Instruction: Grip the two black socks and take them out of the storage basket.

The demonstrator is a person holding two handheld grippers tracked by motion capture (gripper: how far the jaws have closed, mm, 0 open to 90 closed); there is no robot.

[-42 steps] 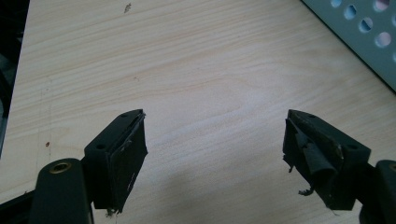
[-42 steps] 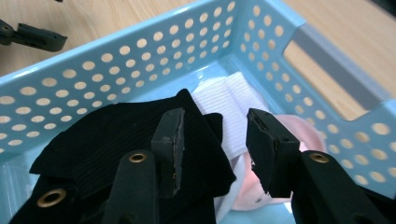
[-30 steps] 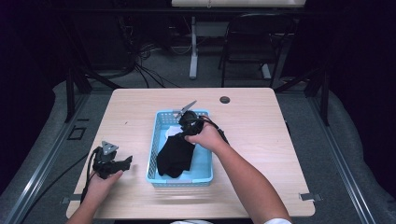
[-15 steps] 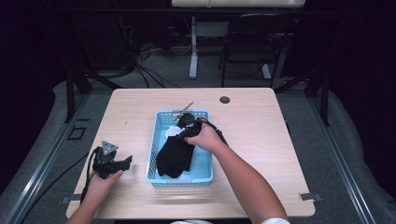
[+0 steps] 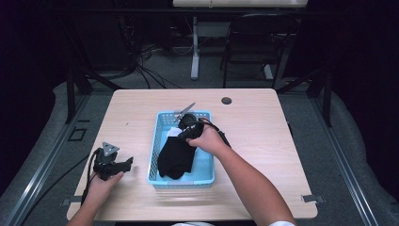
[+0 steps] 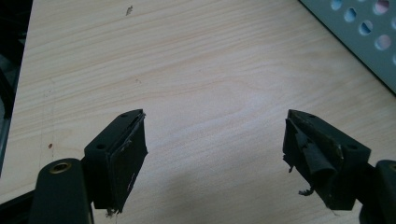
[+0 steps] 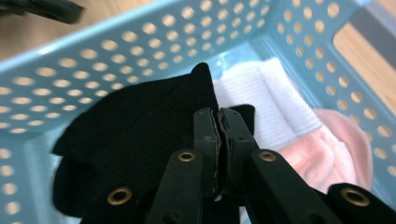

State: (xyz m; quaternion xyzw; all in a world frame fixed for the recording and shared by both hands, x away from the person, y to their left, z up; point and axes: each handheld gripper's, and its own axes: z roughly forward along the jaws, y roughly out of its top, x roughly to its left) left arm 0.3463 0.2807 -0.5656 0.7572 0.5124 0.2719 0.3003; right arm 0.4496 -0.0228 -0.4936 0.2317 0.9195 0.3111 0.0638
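Closing within the last second, the right gripper (image 7: pixel 218 122) is now pinching the black ribbed sock (image 7: pixel 140 121) inside the perforated light-blue plastic basket (image 5: pixel 157 141) mid-table; lifting out is remaining. The right gripper view is revealing white and pink socks (image 7: pixel 299 126) beneath, while the left gripper (image 6: pixel 215 154) is resting wide apart near the table's left front corner.

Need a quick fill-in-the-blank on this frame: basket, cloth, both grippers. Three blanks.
1. The right gripper has just closed its fingers on the ___ cloth.
2. That cloth lies in the ___ basket.
3. The left gripper, fingers ___, rests over the bare table.

Missing words: black; blue; open
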